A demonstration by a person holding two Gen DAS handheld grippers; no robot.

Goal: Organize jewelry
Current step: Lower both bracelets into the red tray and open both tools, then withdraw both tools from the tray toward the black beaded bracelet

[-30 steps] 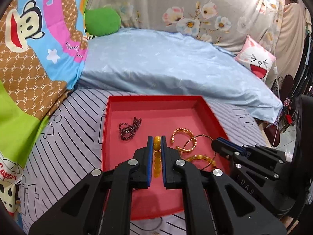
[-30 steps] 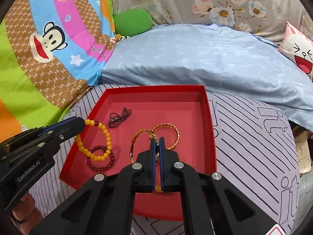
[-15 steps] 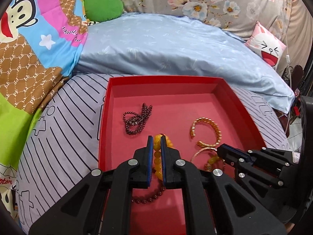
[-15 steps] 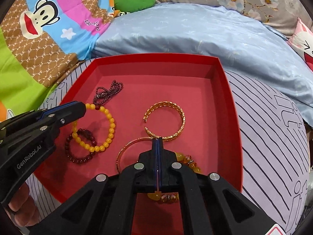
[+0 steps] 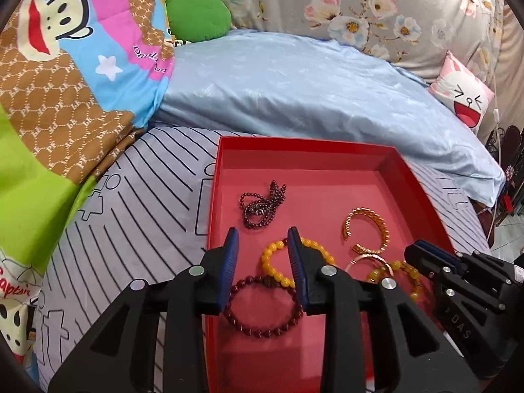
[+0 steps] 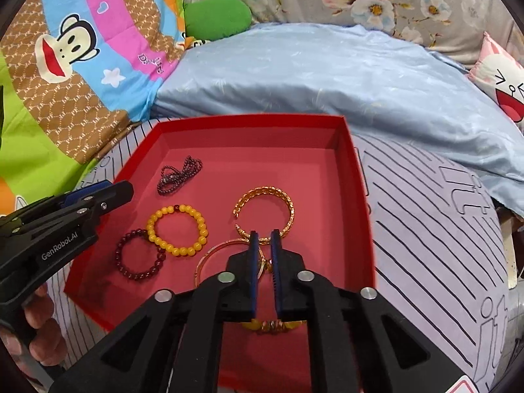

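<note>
One tray (image 6: 358,177); five bracelets (image 6: 177,230); one bead chain (image 6: 178,176)

Readable print around the red tray

"GenRobot.AI" runs along the left gripper (image 6: 70,208) body; "DAS" marks the right gripper (image 5: 422,255) side; "it" repeats on the striped sheet (image 6: 442,229) right of the tongs.

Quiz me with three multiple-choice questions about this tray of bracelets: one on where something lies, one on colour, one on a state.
1. The dark bead chain lies: A) in the tray's far left part B) on the striped sheet C) on the blue quilt
2. The tray is: A) blue B) red C) green
3. The yellow bead bracelet is: A) gripped by a tool B) lying flat, released C) hanging over the rim

A: it sits near the far left corner. B: walls and floor are red. B: it rests on the floor, no pads touching it.
</note>
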